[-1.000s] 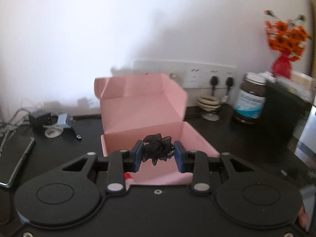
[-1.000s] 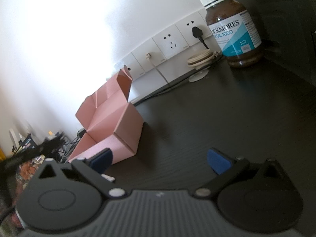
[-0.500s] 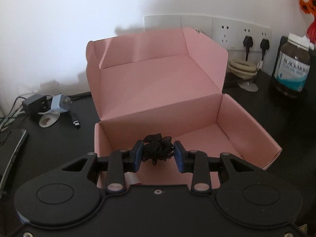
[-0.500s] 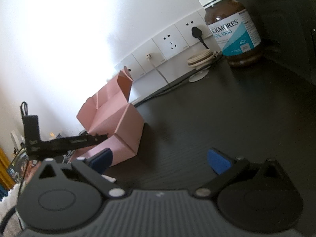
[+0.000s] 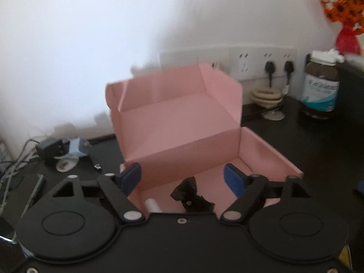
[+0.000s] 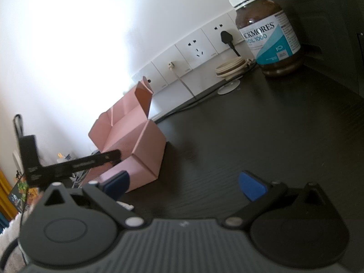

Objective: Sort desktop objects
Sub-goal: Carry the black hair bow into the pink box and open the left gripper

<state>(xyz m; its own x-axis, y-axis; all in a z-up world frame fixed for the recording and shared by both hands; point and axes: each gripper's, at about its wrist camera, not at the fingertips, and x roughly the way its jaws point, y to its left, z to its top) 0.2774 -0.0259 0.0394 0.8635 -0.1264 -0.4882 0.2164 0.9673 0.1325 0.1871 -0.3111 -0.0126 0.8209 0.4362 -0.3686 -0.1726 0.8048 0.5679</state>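
The left gripper (image 5: 183,177) is seen opening; the black bow (image 5: 191,196) lies unclamped between its jaws, inside the pink box (image 5: 182,132). The right gripper (image 6: 184,182) is held wide open, empty.

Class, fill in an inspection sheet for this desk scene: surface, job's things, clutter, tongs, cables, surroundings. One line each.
Surface: dark desk, bare in front of the right tongs.
Job's things: open pink box, lid flap up; black frilly piece inside near its front wall, beside a small white cylinder.
Clutter: brown supplement bottle; coiled beige cord on a white base; black adapter; light blue charger; dark phone.
Tongs: left tongs opening over the box, pads clear of the black piece; right tongs open, empty.
Cables: grey wires at the desk's left; two black plugs in the wall sockets.
Surroundings: white wall; orange flowers in a red vase.
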